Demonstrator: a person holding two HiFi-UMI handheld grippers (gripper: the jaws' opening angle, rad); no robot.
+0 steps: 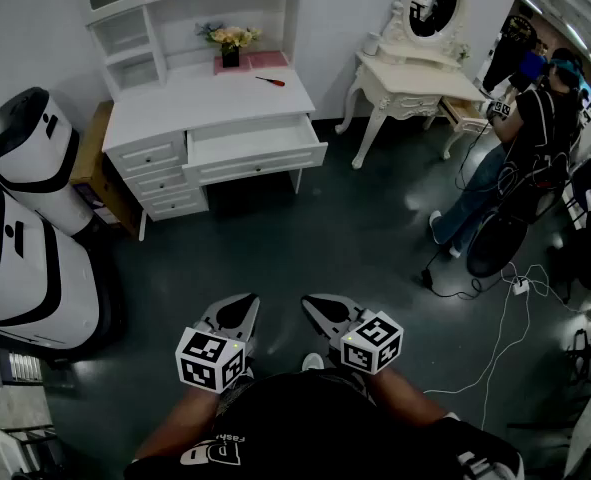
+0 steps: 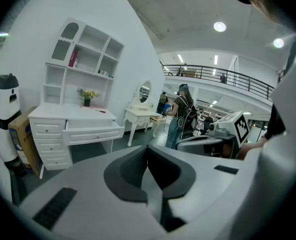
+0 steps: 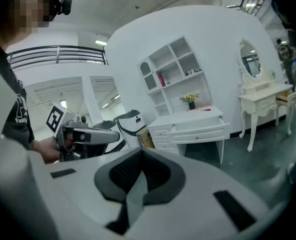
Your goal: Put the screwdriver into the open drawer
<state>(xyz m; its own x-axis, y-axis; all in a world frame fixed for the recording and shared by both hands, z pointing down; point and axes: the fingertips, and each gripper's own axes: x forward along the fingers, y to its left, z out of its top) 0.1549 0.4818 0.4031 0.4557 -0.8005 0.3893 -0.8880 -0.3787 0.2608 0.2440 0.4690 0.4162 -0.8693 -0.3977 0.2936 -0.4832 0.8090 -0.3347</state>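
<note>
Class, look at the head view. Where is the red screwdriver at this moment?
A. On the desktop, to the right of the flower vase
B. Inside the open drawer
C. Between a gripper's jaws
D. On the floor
A: the screwdriver lies on the desktop, just right of the flower vase and behind the open drawer.
</note>
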